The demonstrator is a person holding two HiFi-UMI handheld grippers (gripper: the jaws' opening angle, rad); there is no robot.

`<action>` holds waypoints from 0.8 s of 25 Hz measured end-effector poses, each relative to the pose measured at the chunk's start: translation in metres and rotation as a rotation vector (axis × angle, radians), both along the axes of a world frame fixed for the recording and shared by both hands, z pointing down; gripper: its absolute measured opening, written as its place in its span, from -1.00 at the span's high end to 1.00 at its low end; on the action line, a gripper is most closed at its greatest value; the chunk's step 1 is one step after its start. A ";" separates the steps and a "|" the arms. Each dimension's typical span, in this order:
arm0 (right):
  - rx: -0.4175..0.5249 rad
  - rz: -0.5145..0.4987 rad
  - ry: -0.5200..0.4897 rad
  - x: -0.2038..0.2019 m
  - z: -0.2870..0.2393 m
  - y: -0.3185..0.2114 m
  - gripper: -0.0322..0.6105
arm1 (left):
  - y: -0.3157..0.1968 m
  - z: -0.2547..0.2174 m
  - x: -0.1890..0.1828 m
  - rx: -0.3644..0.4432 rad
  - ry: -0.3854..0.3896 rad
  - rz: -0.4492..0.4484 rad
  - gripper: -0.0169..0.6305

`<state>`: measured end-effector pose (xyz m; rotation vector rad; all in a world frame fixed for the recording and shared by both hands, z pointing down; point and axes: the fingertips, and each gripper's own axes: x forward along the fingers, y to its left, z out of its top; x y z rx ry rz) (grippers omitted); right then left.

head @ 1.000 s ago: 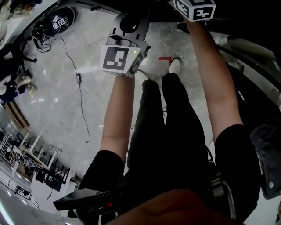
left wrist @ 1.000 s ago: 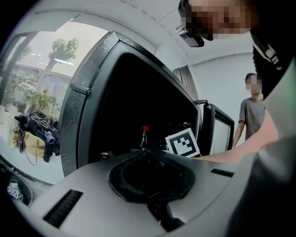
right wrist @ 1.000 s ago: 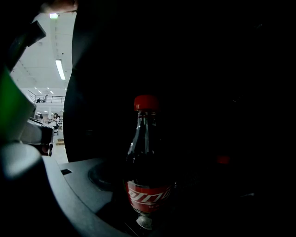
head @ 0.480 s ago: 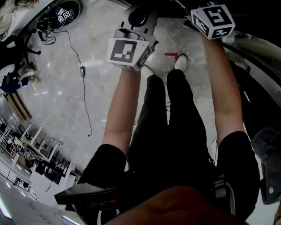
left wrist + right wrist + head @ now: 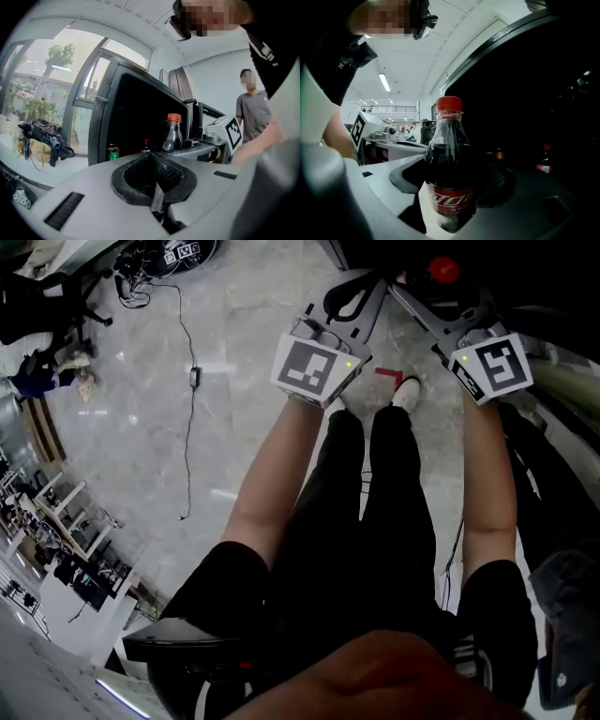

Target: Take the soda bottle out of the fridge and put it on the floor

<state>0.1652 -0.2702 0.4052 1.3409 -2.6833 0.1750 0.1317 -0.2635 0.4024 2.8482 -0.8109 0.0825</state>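
Stands on a pale grey marble floor (image 5: 141,427), facing a tall black fridge (image 5: 136,117) with its door open. Holds the right gripper (image 5: 436,287) clamped on the lower body of an upright dark clear-plastic soda bottle with red cap and red label (image 5: 449,159), near the fridge mouth. Holds the left gripper (image 5: 152,183) pinched together on nothing. Seems about halfway through: appears to have the bottle clear of the shelf, with lowering to the floor and letting go not yet done. Leaves a small green can (image 5: 112,152) far inside.

Dark soda bottle (image 5: 447,159) with red cap (image 5: 449,104) and label (image 5: 451,200); pale grey marbled floor (image 5: 141,418)
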 end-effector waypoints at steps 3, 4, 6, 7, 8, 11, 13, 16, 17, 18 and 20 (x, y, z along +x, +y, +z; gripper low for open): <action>-0.027 -0.045 0.011 -0.034 0.030 0.021 -0.10 | 0.014 0.025 -0.031 -0.026 -0.010 -0.034 0.93; -0.039 -0.058 0.015 -0.044 0.044 0.025 -0.10 | 0.017 0.037 -0.041 -0.046 -0.021 -0.048 0.93; -0.067 -0.082 0.024 -0.060 0.075 0.030 -0.10 | 0.018 0.065 -0.059 -0.084 -0.043 -0.073 0.93; -0.083 -0.094 0.029 -0.068 0.093 0.033 -0.10 | 0.020 0.080 -0.067 -0.102 -0.052 -0.086 0.93; -0.099 -0.107 0.032 -0.077 0.113 0.036 -0.10 | 0.021 0.096 -0.076 -0.120 -0.063 -0.098 0.93; -0.139 -0.139 0.039 -0.102 0.171 0.044 -0.10 | 0.025 0.141 -0.100 -0.150 -0.082 -0.132 0.93; -0.171 -0.146 0.040 -0.116 0.210 0.055 -0.10 | 0.032 0.170 -0.114 -0.176 -0.093 -0.150 0.93; -0.262 -0.126 0.062 -0.131 0.272 0.070 -0.10 | 0.045 0.216 -0.133 -0.229 -0.108 -0.174 0.93; -0.283 -0.121 0.074 -0.135 0.292 0.075 -0.10 | 0.049 0.232 -0.139 -0.243 -0.109 -0.179 0.93; -0.300 -0.117 0.086 -0.139 0.311 0.079 -0.10 | 0.052 0.247 -0.144 -0.252 -0.108 -0.184 0.93; -0.328 -0.115 0.110 -0.148 0.350 0.086 -0.10 | 0.056 0.277 -0.155 -0.266 -0.117 -0.188 0.93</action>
